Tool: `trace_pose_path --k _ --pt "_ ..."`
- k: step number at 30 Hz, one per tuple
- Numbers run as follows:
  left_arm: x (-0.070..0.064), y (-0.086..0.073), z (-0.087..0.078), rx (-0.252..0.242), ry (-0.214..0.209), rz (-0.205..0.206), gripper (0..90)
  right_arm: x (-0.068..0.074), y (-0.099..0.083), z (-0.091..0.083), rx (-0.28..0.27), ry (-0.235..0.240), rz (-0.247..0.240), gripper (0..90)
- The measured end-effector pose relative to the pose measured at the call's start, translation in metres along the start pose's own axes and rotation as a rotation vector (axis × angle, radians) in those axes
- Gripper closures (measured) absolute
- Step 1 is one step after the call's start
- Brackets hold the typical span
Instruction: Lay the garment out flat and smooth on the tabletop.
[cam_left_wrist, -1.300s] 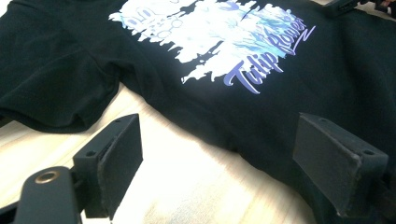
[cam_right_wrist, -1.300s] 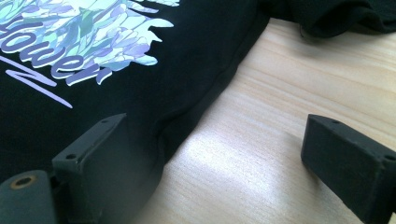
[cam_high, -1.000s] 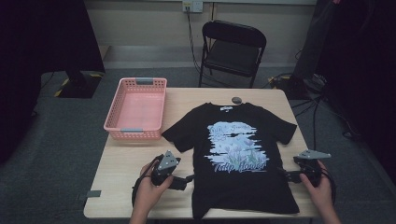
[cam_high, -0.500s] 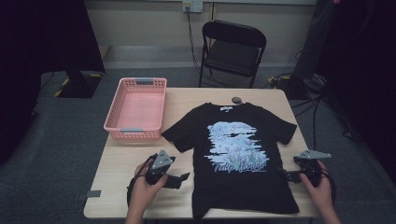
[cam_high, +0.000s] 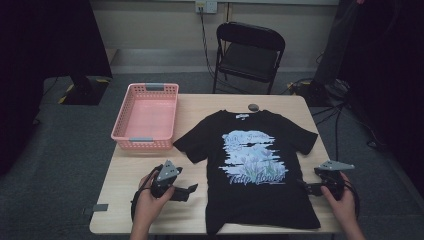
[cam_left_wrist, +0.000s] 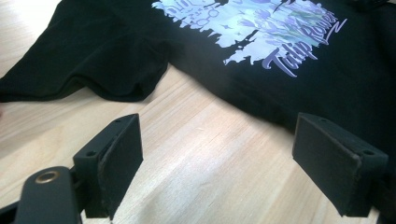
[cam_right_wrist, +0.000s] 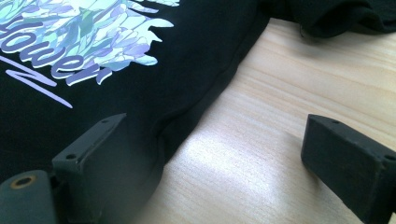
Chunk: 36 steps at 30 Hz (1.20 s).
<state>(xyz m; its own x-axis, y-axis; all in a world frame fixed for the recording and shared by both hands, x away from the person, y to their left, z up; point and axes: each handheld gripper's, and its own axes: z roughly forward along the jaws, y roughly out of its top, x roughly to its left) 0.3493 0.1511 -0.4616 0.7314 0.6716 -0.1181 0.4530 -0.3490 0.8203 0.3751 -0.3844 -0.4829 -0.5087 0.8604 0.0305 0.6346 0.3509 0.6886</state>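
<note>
Pink basket (cam_high: 146, 120) sits on the far left part of the wooden tabletop (cam_high: 125, 195), looks empty. Small dark round thing (cam_high: 253, 106) lies near the tabletop's far edge. Black folding chair (cam_high: 247, 55) stands just behind the tabletop, with a wall outlet (cam_high: 206, 6) above it.

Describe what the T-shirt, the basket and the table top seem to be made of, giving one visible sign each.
T-shirt: soft matte black knit, probably cotton; it wrinkles.
Basket: pink moulded plastic, probably; lattice walls.
Table top: pale wood or wood-look laminate; straight grain, slight sheen.
</note>
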Motion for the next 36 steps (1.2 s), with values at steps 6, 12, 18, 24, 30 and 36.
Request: trace_pose_path --k 6,12,18,24,30,36 --pt "0.004 -0.003 -0.003 0.0 0.011 -0.01 16.0 0.0 0.0 0.0 0.0 0.0 0.0 7.6" --pt "0.008 -0.006 -0.007 0.003 0.022 -0.015 15.9 0.0 0.0 0.0 0.0 0.0 0.0 7.6" --pt "0.014 -0.01 -0.012 0.006 0.04 -0.02 15.9 0.0 0.0 0.0 0.0 0.0 0.0 7.6" --pt "0.017 -0.014 -0.015 0.008 0.052 -0.031 15.9 0.0 0.0 0.0 0.0 0.0 0.0 7.6" --pt "0.021 -0.017 -0.017 0.007 0.069 -0.036 15.9 0.0 0.0 0.0 0.0 0.0 0.0 7.6" --pt "0.026 -0.022 -0.02 0.017 0.083 -0.048 16.0 0.0 0.0 0.0 0.0 0.0 0.0 7.6"
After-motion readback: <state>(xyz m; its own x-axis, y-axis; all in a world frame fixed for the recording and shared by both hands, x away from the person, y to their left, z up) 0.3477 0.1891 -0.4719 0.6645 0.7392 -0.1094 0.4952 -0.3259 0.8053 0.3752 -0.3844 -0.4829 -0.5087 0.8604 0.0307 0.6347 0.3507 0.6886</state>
